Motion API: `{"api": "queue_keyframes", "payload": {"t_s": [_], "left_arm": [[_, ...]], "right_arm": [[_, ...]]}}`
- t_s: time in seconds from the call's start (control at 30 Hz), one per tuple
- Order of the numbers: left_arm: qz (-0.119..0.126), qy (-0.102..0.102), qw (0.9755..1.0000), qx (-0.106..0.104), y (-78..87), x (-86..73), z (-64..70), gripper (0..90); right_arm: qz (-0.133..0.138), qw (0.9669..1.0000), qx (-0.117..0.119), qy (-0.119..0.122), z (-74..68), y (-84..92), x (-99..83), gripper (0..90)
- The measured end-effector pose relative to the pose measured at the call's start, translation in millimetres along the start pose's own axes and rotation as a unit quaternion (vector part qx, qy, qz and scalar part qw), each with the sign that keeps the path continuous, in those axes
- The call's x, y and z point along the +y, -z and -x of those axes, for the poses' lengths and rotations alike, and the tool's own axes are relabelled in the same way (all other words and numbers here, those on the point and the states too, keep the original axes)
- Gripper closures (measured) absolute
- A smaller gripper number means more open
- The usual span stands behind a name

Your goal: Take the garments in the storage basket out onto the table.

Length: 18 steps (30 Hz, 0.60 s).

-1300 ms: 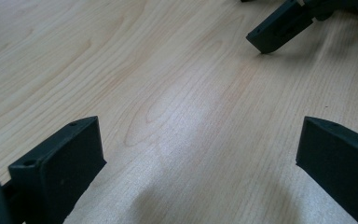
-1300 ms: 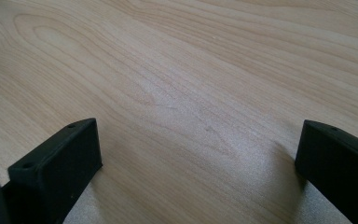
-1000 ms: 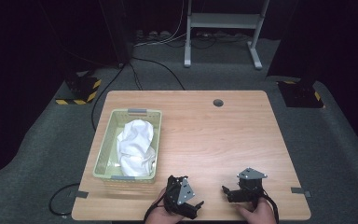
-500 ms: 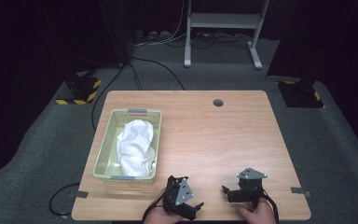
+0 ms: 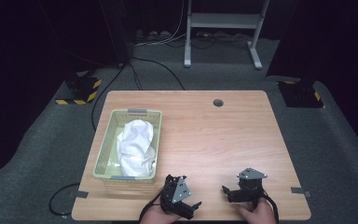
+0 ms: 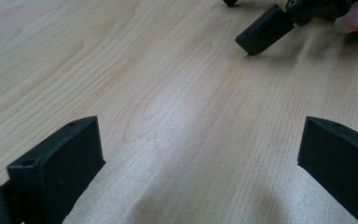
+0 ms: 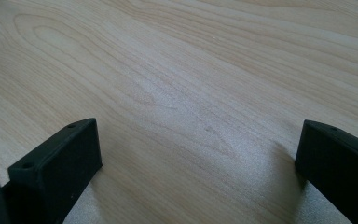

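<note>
From the high view I see a pale wooden table (image 5: pixel 223 135) on grey carpet, dark room behind, a metal stand (image 5: pixel 221 21) at the back. A green basket (image 5: pixel 103 154) sits at the table's left, long axis running away from me; the white cloth (image 5: pixel 135 147) inside lies along it. My left gripper (image 5: pixel 192 206) and right gripper (image 5: pixel 226 190) rest at the near edge.

Left gripper view: jaws spread wide over bare wood, gripping nothing; the right gripper's jaw ahead.

Right gripper view: jaws likewise released, empty.
</note>
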<state>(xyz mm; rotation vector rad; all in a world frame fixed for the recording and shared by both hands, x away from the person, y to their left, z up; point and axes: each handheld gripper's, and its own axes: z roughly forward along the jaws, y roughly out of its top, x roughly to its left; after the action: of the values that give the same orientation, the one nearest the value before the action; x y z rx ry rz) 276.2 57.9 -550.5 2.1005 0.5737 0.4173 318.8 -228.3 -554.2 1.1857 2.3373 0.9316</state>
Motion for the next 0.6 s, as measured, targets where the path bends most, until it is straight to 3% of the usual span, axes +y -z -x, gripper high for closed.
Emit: {"api": "queue_keyframes", "payload": {"t_s": [0.6], "left_arm": [[0.011, 0.001, 0.9999, -0.005, 12.2, 7.7, 0.7, 0.3]], "right_arm": [[0.000, 1.0000, 0.000, 0.000, 0.0, 0.0, 0.0, 0.0]]}}
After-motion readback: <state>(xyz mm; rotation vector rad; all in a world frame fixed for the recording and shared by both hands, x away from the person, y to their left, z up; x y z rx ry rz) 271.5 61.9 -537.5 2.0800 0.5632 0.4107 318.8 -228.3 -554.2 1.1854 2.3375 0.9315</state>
